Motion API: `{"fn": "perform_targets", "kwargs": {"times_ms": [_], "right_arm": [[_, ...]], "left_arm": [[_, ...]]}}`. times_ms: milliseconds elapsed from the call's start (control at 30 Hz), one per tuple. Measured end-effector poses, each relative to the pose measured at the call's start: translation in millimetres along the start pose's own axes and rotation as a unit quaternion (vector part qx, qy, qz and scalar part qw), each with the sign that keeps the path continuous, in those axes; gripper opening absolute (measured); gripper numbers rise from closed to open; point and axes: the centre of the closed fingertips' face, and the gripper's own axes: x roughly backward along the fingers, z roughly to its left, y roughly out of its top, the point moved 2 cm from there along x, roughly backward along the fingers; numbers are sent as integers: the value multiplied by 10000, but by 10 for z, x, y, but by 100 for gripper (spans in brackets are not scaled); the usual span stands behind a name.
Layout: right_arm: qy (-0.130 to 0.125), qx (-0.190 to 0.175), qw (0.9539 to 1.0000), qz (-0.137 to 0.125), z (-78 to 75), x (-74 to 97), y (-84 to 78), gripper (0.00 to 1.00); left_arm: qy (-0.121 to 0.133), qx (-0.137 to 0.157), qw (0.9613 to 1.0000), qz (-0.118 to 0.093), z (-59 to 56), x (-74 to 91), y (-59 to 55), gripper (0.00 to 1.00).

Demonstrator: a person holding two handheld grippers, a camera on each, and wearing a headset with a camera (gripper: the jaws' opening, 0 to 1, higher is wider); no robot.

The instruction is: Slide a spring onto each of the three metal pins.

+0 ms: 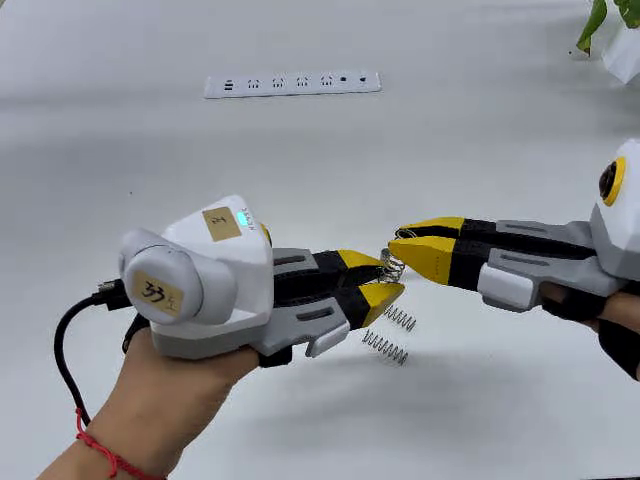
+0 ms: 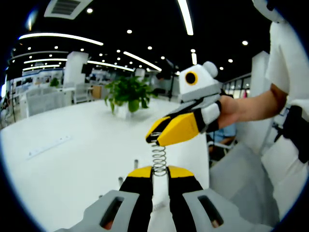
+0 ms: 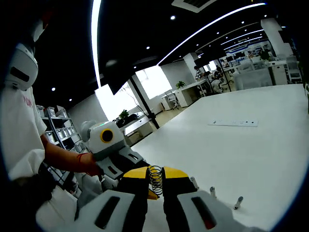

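Jaws of the left gripper, at the left of the head view, are pressed onto one end of a spring, which is held in the air above the white workbench. Just below it, two loose springs lie side by side on the bench. At the right, the right gripper pinches the same spring's other end. In the right gripper view, three metal pins stand bare on the bench. By this showing no pin is fitted yet, and all three remain to do.
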Motion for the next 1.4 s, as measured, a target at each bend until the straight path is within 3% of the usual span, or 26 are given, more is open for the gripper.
{"fn": "perform_targets", "kwargs": {"times_ms": [200, 533, 600, 700, 800, 833, 867, 900, 967, 1000, 1033, 1067, 1133, 1167, 1233, 1300, 1367, 1400], "right_arm": [[40, 537, 9978, 376, 54, -26, -14, 12], [240, 896, 9928, 764, 81, 1, -2, 13], [350, 1149, 9879, 983, 84, 23, 15, 17], [564, 1530, 9767, 1396, 94, 54, 37, 21], [881, 1954, 9582, 1897, 118, 65, 32, 23], [1015, 2140, 9483, 2112, 130, 60, 26, 23], [1088, 2250, 9418, 2248, 134, 55, 18, 23], [1206, 2429, 9303, 2470, 120, 45, 0, 23], [1381, 2593, 9171, 2694, 119, 18, -20, 23], [1537, 2676, 9063, 2888, 148, 6, -42, 23], [1607, 2769, 8984, 3005, 153, 1, -56, 23], [1712, 2932, 8840, 3214, 131, -7, -91, 22], [1814, 3136, 8643, 3489, 110, -8, -145, 22], [1850, 3271, 8520, 3645, 83, -13, -166, 22], [1924, 3410, 8391, 3777, 69, -29, -166, 21], [1977, 3397, 8367, 3815, 78, -59, -158, 19], [2056, 3461, 8240, 3987, 80, -57, -183, 18], [2060, 3591, 8116, 4122, 58, -50, -201, 18]], "left_arm": [[-39, -50, 10000, 37, -19, -5, -20, 10], [-90, -124, 9999, 32, -45, -2, -32, 10], [-102, -163, 9998, 77, -47, -1, -50, 10], [-137, -209, 9996, 118, -54, -1, -64, 10], [-173, -262, 9994, 157, -60, -8, -74, 10], [-188, -276, 9993, 161, -64, -12, -74, 10], [-201, -287, 9992, 168, -67, -14, -75, 10], [-223, -311, 9991, 185, -73, -19, -81, 10], [-246, -344, 9989, 213, -79, -27, -92, 10], [-264, -353, 9988, 218, -81, -33, -97, 10], [-274, -356, 9987, 220, -82, -36, -98, 10], [-279, -377, 9986, 224, -79, -41, -99, 10], [-282, -400, 9986, 222, -75, -45, -96, 10], [-291, -408, 9985, 213, -75, -48, -91, 10], [-303, -445, 9983, 214, -77, -50, -90, 10], [-319, -453, 9982, 216, -81, -50, -93, 10], [-342, -476, 9981, 212, -85, -48, -94, 10], [-358, -483, 9980, 207, -88, -46, -94, 10]]}}
